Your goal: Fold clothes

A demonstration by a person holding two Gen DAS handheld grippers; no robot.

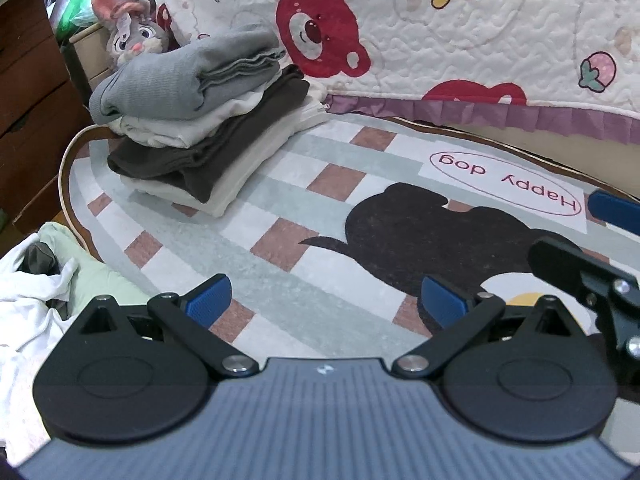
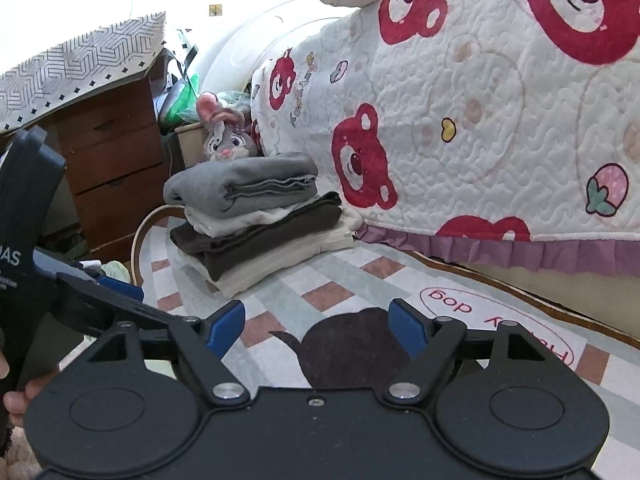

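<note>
Left claw (image 1: 325, 300): it is hanging wide and holding nothing over the rug (image 1: 280, 208), with blue pads (image 1: 210, 300) well apart.

Right claw (image 2: 318, 326): it is also gaping wide and carrying nothing, hovering above the dark dog print (image 2: 348, 344) on the rug.

Folded stack (image 1: 200, 120): it is sitting on the rug at about 11 o'clock in the left view, near the bed quilt (image 1: 480, 32), with a grey garment (image 1: 184, 76) on top, then pale and dark brown layers.

Unfolded heap (image 1: 36, 280): white and pale green clothes are lying at 9 o'clock in the left view, off the rug's edge; this is likely the next source.

Risk, picking: the heap is looking tangled, so a pinch there is likely dragging up two garments at once, or catching only a thin fold that is slipping free.

Risk, stack: the grey garment is overhanging the layers below, so a sleeve swept past it, or a new piece set down off-centre, could be tipping the pile toward the stuffed rabbit (image 1: 128, 32).

Risk, claws: the two are working close together, the right one showing at 3 o'clock in the left view, so crossing paths could be knocking them together.

Risk, spreading: a garment laid too near the stack could be overlapping it and pulling it apart when folded.
</note>
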